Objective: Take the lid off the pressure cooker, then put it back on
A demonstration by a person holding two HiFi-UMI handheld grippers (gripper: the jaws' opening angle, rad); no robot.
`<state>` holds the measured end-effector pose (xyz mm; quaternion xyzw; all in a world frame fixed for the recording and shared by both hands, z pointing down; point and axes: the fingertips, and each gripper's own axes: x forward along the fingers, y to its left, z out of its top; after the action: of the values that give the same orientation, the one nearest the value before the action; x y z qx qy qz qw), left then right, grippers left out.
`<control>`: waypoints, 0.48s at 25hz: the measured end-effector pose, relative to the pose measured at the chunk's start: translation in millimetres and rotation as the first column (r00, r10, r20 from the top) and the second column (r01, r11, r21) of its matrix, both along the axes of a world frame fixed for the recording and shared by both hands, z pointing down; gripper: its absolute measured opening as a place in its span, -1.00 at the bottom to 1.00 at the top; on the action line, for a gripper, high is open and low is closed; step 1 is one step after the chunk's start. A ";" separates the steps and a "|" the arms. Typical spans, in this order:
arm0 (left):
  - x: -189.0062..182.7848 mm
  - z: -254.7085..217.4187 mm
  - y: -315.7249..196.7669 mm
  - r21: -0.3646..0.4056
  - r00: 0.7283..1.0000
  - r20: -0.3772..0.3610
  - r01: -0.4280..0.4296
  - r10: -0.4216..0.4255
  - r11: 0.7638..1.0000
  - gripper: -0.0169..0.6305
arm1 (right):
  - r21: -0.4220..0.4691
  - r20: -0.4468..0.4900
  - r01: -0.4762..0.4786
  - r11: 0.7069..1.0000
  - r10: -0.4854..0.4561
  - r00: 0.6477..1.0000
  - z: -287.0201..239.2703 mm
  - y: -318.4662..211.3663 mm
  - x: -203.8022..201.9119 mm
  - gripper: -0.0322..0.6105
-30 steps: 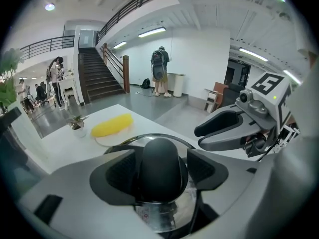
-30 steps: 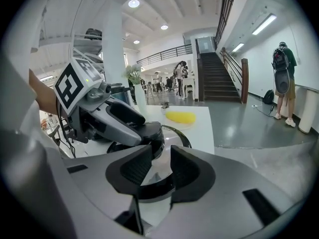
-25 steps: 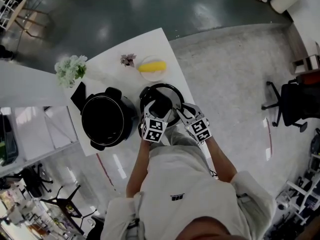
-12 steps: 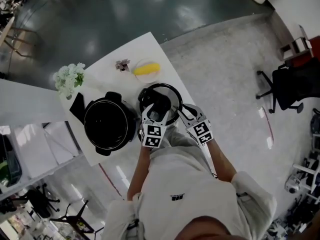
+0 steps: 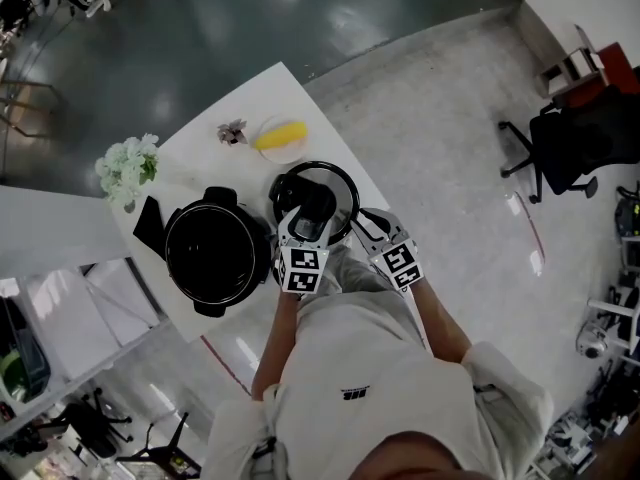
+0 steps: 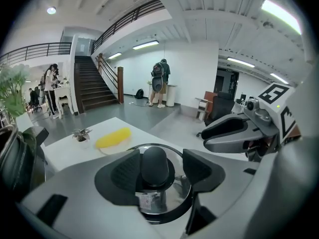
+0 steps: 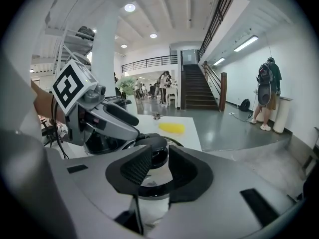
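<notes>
Person: white short-sleeved shirt (image 5: 370,368), small dark logo (image 5: 355,395) mid-chest. Tools: left gripper (image 5: 310,220), right gripper (image 5: 366,224), grey moulded shells, black ribbed pads (image 6: 124,169). White cube (image 5: 302,268) with black square markers on each, at the end nearer the shirt. Thin black cables (image 7: 54,133) under the left unit.

The open pot (image 5: 215,258) stands just left of the lid (image 5: 342,190); the table's (image 5: 262,96) far corner seems free.

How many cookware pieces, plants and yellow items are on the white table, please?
Cookware pieces: 2 (open pressure cooker pot, lid)
Plants: 2 (white flowers, small potted plant)
Yellow items: 1 (yellow item, too small to identify)
Total: 5
</notes>
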<state>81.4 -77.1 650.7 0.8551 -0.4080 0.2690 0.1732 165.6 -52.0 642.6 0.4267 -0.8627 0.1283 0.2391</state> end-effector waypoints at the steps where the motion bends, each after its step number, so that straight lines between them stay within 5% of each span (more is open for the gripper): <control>1: 0.6 2.1 -1.0 -0.007 1.000 0.007 -0.003 0.003 1.000 -0.08 | -0.005 0.000 0.000 1.000 0.000 1.000 1.6 -0.3 0.0 -0.56; 12: 11.5 29.2 -23.5 -0.101 0.997 0.076 0.007 0.000 0.995 -0.06 | -0.065 0.025 0.038 0.997 -0.036 0.999 10.2 -19.6 -3.0 -0.57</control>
<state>92.9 -100.6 679.9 0.8337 -0.4017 0.3212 0.2010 162.6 -71.7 652.9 0.4010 -0.8687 0.1571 0.2448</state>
